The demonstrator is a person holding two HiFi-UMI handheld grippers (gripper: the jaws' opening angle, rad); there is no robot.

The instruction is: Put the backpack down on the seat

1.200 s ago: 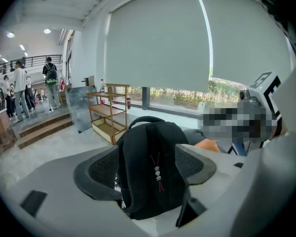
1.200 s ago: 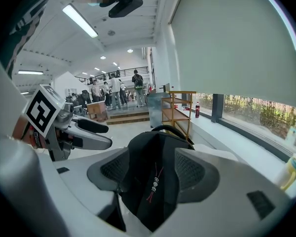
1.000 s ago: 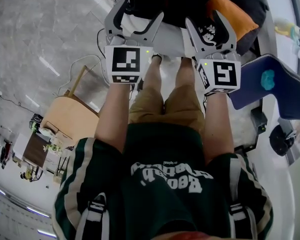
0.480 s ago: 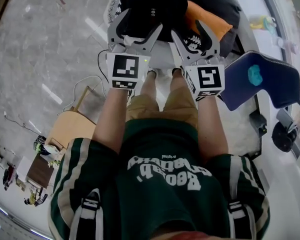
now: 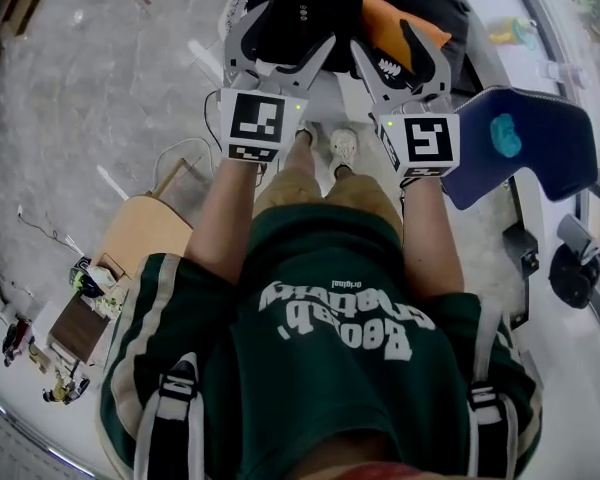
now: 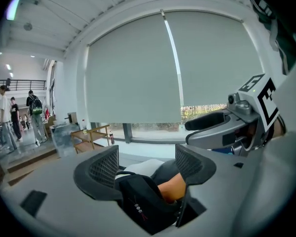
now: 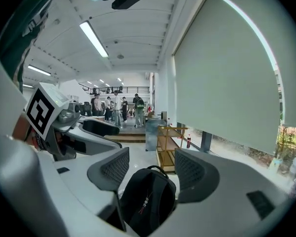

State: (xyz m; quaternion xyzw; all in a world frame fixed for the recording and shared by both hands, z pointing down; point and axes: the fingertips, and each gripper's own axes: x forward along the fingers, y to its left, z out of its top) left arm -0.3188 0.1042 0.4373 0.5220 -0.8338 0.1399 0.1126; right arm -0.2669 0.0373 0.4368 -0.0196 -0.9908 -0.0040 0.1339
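Note:
A black backpack (image 5: 302,13) lies on a pale seat (image 5: 332,96) with an orange cushion (image 5: 402,30) beside it, at the top of the head view. My left gripper (image 5: 280,43) hovers open just over the backpack's near edge. My right gripper (image 5: 398,58) is open too, by the orange cushion. In the left gripper view the backpack (image 6: 140,206) and the cushion (image 6: 170,187) sit beyond the spread jaws, apart from them. The right gripper view shows the backpack (image 7: 148,201) upright below the gap, its top loop visible.
A dark blue chair (image 5: 520,153) stands to the right of the seat. A round wooden table (image 5: 140,233) and a white cable (image 5: 175,158) lie on the marble floor at left. A wooden shelf (image 7: 170,142) and several people stand far behind.
Both grippers stay open near the backpack, which has not moved on the seat. The head view has tipped, so the person's shoes now show between the arms.

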